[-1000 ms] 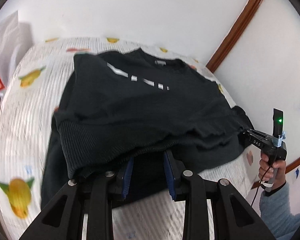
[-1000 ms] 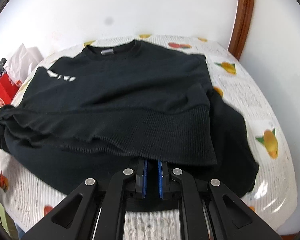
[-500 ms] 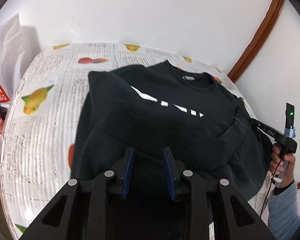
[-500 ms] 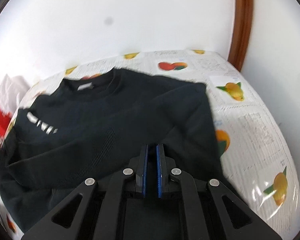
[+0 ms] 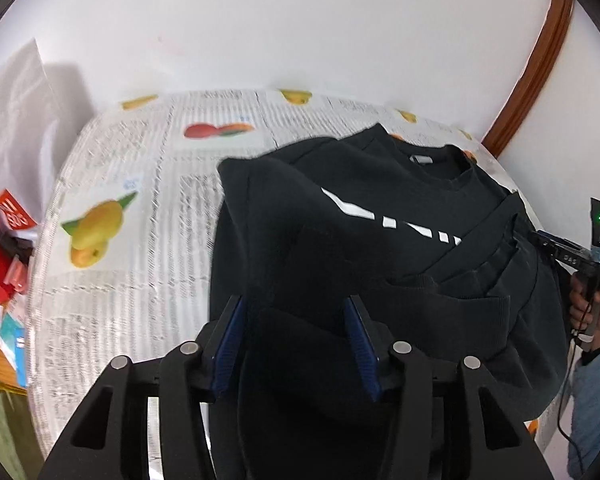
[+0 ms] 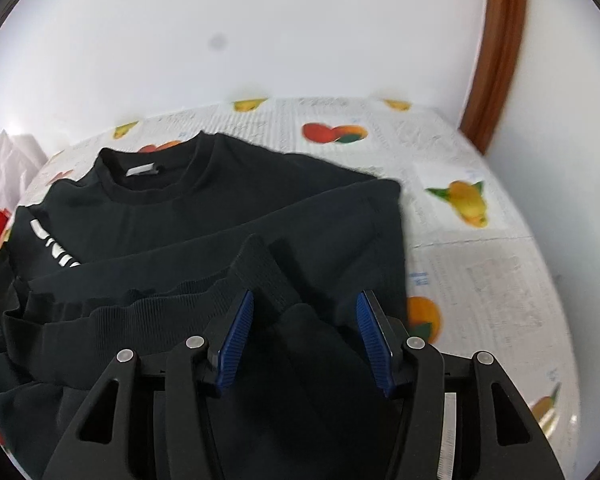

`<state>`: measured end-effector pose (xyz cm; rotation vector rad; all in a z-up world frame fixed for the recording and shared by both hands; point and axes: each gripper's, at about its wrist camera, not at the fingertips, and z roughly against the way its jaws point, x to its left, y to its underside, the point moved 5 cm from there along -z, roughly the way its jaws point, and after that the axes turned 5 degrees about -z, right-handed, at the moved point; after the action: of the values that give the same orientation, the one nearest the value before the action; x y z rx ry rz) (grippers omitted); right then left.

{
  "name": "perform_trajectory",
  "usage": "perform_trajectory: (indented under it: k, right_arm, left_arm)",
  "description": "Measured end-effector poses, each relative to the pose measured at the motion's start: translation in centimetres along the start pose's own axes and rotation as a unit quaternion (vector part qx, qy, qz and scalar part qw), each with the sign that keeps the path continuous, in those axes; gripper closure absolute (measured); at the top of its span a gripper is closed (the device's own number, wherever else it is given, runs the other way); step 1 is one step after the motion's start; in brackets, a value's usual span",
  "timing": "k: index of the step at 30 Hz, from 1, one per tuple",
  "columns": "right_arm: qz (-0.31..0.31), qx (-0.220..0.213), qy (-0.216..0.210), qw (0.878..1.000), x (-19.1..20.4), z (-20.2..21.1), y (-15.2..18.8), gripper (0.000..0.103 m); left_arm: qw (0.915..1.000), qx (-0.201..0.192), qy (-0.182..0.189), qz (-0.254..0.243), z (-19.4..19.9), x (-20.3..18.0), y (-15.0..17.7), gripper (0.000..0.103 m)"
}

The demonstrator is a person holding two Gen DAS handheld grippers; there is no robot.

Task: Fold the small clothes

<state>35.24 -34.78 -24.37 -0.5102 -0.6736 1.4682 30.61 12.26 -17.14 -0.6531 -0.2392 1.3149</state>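
Both pairs of blue pads have been spread wide since half a second ago, when the right gripper (image 6: 305, 334) was pinched shut on the ribbed hem (image 6: 260, 276). The left gripper (image 5: 294, 344) is likewise parted — nothing is gripped. The hem has been dropped over the black sweatshirt (image 5: 340, 216), folded on the fruit-print tablecloth (image 6: 480, 272) — one fold is judged complete.

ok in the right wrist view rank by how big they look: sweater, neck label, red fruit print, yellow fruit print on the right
1. sweater, by far the largest.
2-3. red fruit print and yellow fruit print look about alike; the yellow one is nearer the camera, so no ranking.
4. neck label, smallest.
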Motion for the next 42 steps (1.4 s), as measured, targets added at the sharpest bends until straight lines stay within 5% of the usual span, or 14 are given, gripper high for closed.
perform_trajectory:
  k: [3, 7, 33, 42]
  right_arm:
    - [0.01, 0.005, -0.005, 1.0, 0.6, -0.4, 0.3, 0.075]
    - [0.033, -0.012, 0.018, 0.999, 1.8, 0.2, 0.8, 0.083]
    - [0.0, -0.043, 0.026, 0.999, 0.4, 5.1, 1.4, 0.087]
    - [-0.022, -0.096, 0.002, 0.995, -0.2, 9.3, 0.5, 0.088]
  left_arm:
    - [0.9998, -0.009, -0.017, -0.001, 0.2, -0.1, 0.3, 0.08]
    - [0.9991, -0.032, -0.028, 0.002, 1.5, -0.2, 0.3, 0.089]
    - [0.9966, -0.065, -0.051, -0.001, 5.3, -3.2, -0.1, 0.092]
    - [0.9901, -0.137, -0.024, 0.014, 9.4, -4.4, -1.8, 0.093]
